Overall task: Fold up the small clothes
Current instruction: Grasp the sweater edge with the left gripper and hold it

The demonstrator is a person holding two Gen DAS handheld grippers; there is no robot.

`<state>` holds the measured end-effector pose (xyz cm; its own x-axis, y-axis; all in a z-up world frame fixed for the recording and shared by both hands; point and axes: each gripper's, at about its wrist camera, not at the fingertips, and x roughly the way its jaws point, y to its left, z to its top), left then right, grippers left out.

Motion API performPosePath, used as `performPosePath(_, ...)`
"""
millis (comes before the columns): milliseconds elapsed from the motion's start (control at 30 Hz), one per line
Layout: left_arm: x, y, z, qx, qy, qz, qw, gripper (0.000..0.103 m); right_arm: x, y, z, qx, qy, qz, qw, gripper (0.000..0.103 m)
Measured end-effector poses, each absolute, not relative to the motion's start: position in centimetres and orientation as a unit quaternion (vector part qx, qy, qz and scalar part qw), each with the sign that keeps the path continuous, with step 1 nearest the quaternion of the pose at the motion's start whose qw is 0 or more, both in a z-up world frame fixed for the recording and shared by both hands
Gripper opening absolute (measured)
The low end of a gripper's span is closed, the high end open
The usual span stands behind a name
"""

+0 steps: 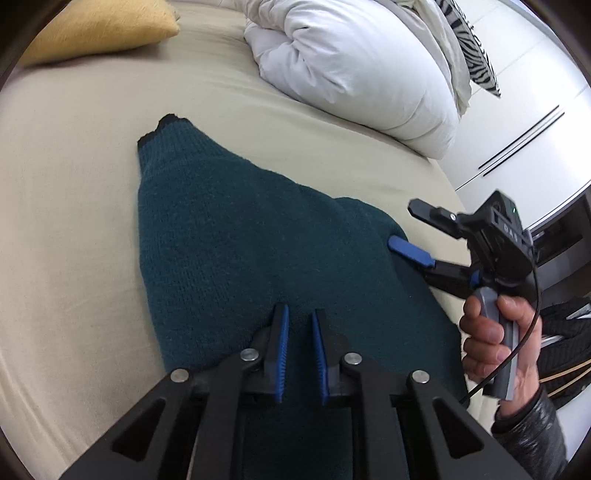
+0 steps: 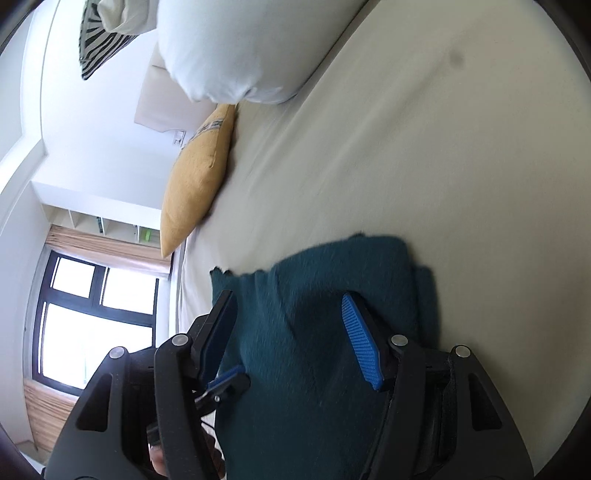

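Nearest in the left wrist view: left gripper (image 1: 299, 314), blue-padded fingers parted by a narrow gap, nothing clamped, tips hovering over the near part of the teal knitted garment (image 1: 236, 236). Garment spread flat on the beige bed sheet (image 1: 74, 184), narrow cuff with a dark trim pointing far-left.

To the right, at the garment's right edge: right gripper (image 1: 413, 230), jaws spread wide, one blue pad low against the knit, the other black finger raised clear above it. White letters "DAS" legible on its black body. Below, right hand (image 1: 495, 343) wrapped around the grey handle, fingers curled, a black cable looping past the wrist, dark sleeve at the forearm.

Farther: yellow cushion (image 1: 99, 29) at far left, bunched white duvet (image 1: 354, 66) at far right, zebra-striped pillow (image 1: 472, 48) behind it, white wardrobe doors (image 1: 535, 122) beyond the bed edge.

From the right wrist view, rolled sideways: right gripper (image 2: 290, 308) wide apart, straddling a folded, raised ridge of the teal knit (image 2: 314, 350) without closing on it; wavy hem edge visible just beyond the fingers. Seen only here: a blue-tipped finger of the left gripper (image 2: 225, 380) low left, a dark-framed window (image 2: 92, 317) with a bamboo blind, white shelving above it. Yellow cushion (image 2: 195, 184) and duvet (image 2: 236, 48) farther off.
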<state>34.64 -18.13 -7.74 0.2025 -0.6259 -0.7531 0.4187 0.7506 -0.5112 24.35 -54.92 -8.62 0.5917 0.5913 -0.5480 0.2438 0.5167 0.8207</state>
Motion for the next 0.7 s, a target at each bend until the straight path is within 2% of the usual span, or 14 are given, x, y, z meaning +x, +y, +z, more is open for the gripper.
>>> performPosePath(100,34.5,-18.7,-7.8,-0.080,0.524,-0.332,0.780,0.017,25.2,-55.2,-8.3,0.452,0.435,0.105,0.772,0.055)
performPosePath(267,34.0,-18.6,-7.8,-0.073,0.519,-0.332,0.784,0.017,24.1,-58.0,-9.8,0.484,0.405,0.039,0.775,0.050)
performPosePath(367,33.8,-18.5,-7.8,-0.075,0.514,-0.333,0.787,0.017,21.9,-59.1,-8.3,0.470,0.394,-0.026,0.789,0.055)
performPosePath(467,33.7,-18.3,-7.9,-0.081,0.512,-0.333,0.788,0.016,20.2,-58.2,-5.9,0.485,0.359,0.027,0.797,0.057)
performPosePath(567,33.7,-18.2,-7.9,-0.083,0.511,-0.336,0.787,0.016,19.1,-55.3,-4.5,0.477,0.359,0.113,0.794,0.060)
performPosePath(700,33.7,-18.1,-7.9,-0.084,0.511,-0.337,0.786,0.016,18.6,-51.6,-7.0,0.439,0.427,0.150,0.776,0.062)
